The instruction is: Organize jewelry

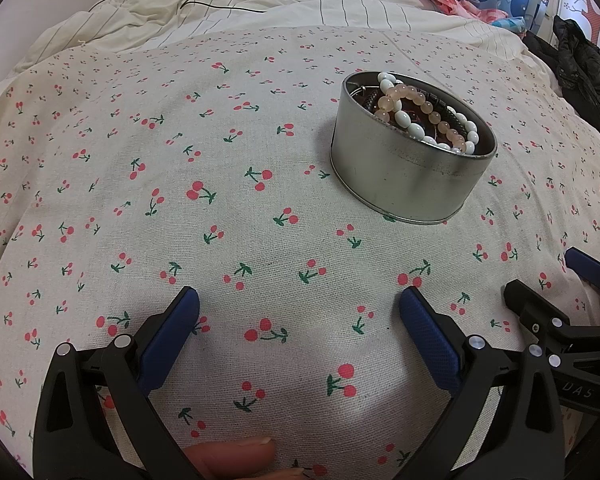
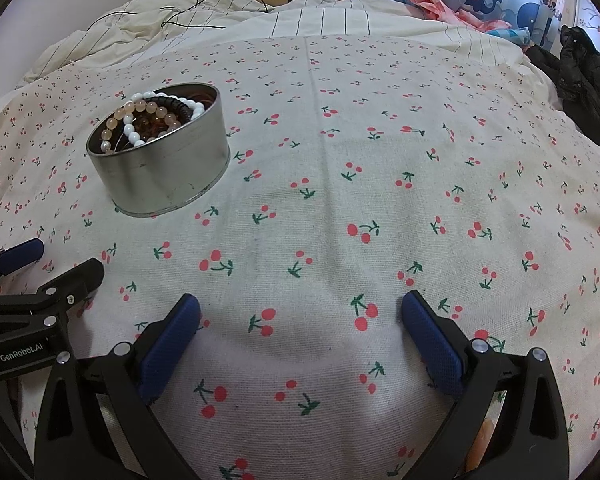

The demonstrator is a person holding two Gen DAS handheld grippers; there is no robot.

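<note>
Left wrist view shows the left gripper (image 1: 299, 308) low over the cherry-print cloth (image 1: 220, 200), its two blue-padded fingers (image 1: 171, 344) spread wide with nothing between them. A round metal tin (image 1: 404, 176) stands on the cloth ahead and to the right, and it holds the jewelry: a white bead bracelet (image 1: 408, 124), a peach bead bracelet (image 1: 416, 102) and a dark bracelet (image 1: 452, 114) lying over each other inside. The right gripper (image 1: 548, 280) is seen at the right edge. Right wrist view shows the right gripper (image 2: 301, 308) also with fingers wide apart and empty above the cloth (image 2: 380, 180), and the tin (image 2: 160, 172) stands to the upper left, well apart from it. Behind the cloth lies a striped quilt (image 2: 320, 20) with a thin black cable (image 2: 188, 22) on it.
</note>
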